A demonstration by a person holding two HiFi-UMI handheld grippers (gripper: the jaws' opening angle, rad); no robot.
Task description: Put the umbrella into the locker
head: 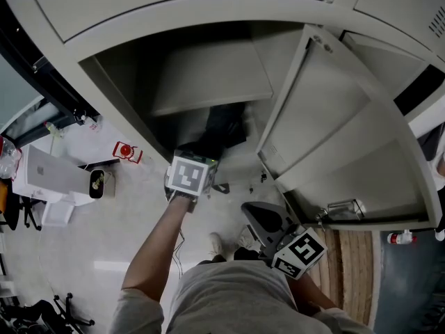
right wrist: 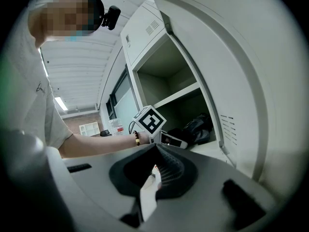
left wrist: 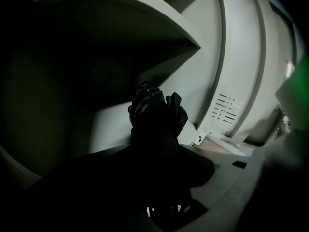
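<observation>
We have the left gripper (head: 201, 156) clamped on the umbrella (left wrist: 154, 111), angled down so it sits under the shelf (head: 208, 82) inside the locker (head: 118, 89). Right gripper (right wrist: 155, 151) is closed on nothing, held back by the open door (head: 341, 138), probably to stay clear.

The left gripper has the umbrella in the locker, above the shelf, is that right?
Not quite. The umbrella is below the shelf, not above it. The left gripper does have it in the locker; the right gripper view shows this.
</observation>
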